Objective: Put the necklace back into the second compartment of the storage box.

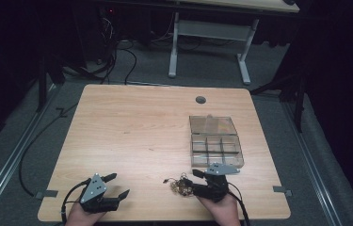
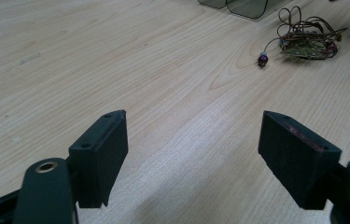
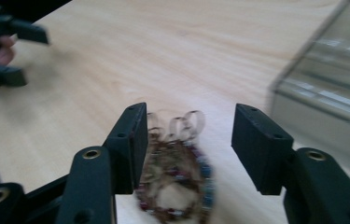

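A tangled bundle of bead bracelets and cord (image 1: 180, 184) lies on the wooden table (image 1: 141, 127) near its front edge. My right gripper (image 1: 194, 182) is at the bundle's right side. In the right gripper view its jaws (image 3: 189, 140) stand wide apart, with the blurred bundle (image 3: 177, 172) between them, close to the left jaw. My left gripper (image 1: 120, 184) is open at the front left with nothing between its jaws (image 2: 193, 149). Its own view shows the bundle (image 2: 308, 44) farther off, with one dark bead (image 2: 262, 59) trailing on a cord.
A clear plastic compartment box (image 1: 216, 149) sits just beyond the right gripper, its lid (image 1: 212, 125) lying open behind it. A round cable hole (image 1: 200, 100) is near the table's far edge. Another desk's white legs (image 1: 244, 61) stand on the floor beyond.
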